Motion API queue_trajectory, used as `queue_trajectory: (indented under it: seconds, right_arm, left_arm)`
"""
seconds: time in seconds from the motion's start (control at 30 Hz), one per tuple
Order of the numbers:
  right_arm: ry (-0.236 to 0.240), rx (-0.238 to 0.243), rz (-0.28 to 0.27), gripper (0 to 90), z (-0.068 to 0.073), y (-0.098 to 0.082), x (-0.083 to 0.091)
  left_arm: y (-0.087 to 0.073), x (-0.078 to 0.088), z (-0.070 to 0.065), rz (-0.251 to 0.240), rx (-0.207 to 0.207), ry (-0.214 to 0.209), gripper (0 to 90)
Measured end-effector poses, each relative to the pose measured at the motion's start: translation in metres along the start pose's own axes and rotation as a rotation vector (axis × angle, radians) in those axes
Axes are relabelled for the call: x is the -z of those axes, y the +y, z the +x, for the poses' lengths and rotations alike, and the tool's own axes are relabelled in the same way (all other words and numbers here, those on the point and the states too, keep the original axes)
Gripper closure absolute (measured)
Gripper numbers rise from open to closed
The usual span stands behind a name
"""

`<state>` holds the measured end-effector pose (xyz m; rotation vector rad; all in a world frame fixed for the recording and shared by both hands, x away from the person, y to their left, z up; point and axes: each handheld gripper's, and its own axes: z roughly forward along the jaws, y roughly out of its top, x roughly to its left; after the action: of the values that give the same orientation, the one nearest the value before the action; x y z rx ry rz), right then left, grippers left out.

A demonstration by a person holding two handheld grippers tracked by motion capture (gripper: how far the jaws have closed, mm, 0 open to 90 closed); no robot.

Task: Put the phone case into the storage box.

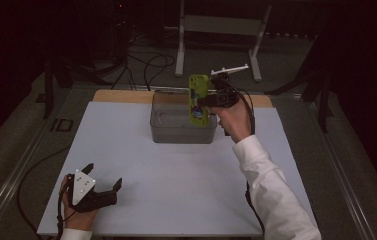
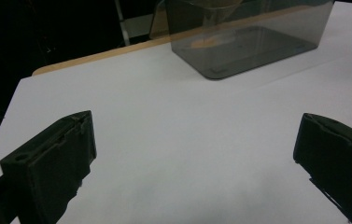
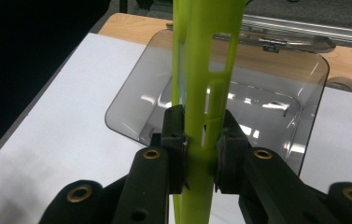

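Between the right gripper's (image 3: 200,149) jaws, green holder (image 3: 201,93), clamped, above clear bin (image 3: 127,100)

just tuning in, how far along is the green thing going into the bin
Done: the right gripper has the green piece clamped and lifted over the clear bin. In hand: it hangs upright above the bin's right side. Left: lower and release it; the bin looks empty. The left gripper rests open on the table.

- I worked in a dim lab or test room, not a home.
- My table (image 1: 126,150) was a white-covered board on a bare floor.
- Loose black cables (image 1: 146,67) trailed behind it, beside a metal stand (image 1: 216,30).
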<state>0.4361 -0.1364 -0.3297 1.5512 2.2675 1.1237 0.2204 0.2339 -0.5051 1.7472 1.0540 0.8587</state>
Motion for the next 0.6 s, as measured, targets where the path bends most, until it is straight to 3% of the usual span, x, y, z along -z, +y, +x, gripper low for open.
queue_trajectory:
  seconds: [0.6]
  right_arm:
    - [-0.051,-0.024,0.040,77.8,-0.007,0.009,-0.010]
  left_arm:
    - [0.000,0.001,0.001,-0.005,0.004,0.007,0.0]
